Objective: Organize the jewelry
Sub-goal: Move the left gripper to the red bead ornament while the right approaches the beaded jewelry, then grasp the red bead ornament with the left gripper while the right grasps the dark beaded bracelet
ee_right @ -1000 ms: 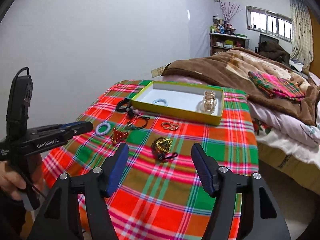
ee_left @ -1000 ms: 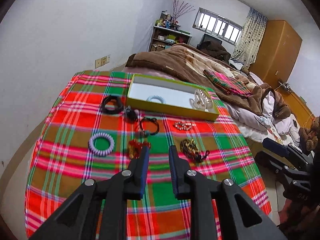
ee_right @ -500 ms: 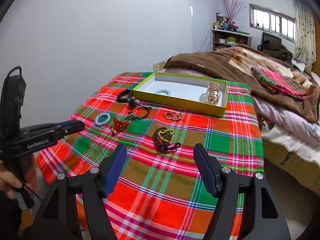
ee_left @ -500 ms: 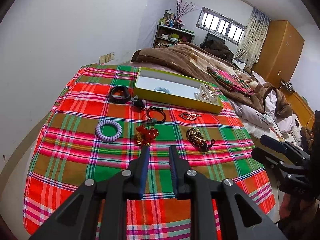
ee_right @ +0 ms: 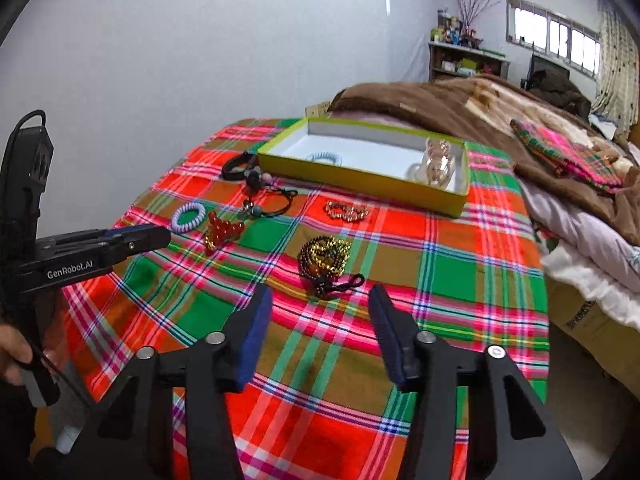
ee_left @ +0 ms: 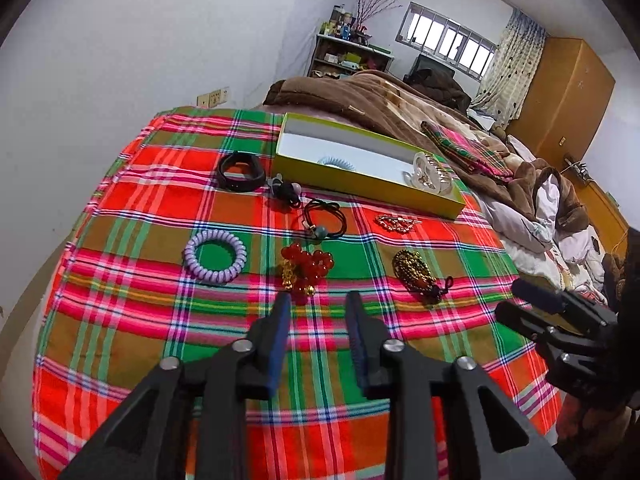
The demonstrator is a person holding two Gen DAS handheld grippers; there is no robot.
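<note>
Jewelry lies on a plaid cloth (ee_left: 168,208). A yellow-green box (ee_left: 360,176) at the back holds a blue coil tie (ee_left: 338,162) and a clear hair clip (ee_left: 430,170). A red bead bracelet (ee_left: 306,266) lies just ahead of my left gripper (ee_left: 318,300), which is open and empty. A dark and gold bead string (ee_right: 326,260) lies just ahead of my right gripper (ee_right: 320,296), open and empty. A purple coil tie (ee_left: 214,256), a black band (ee_left: 240,170), black hair ties (ee_left: 322,218) and a gold chain (ee_left: 396,224) lie between.
A bed with a brown blanket (ee_left: 380,92) lies behind the table. A white wall (ee_left: 140,40) runs along the left. The right gripper's body (ee_left: 560,320) shows at the right edge of the left wrist view; the left gripper's body (ee_right: 92,252) shows at left in the right wrist view.
My left gripper has opened from nearly closed and pulled back toward me, then come in over the red bracelet. My right gripper has stayed open and moved closer to the dark bead string.
</note>
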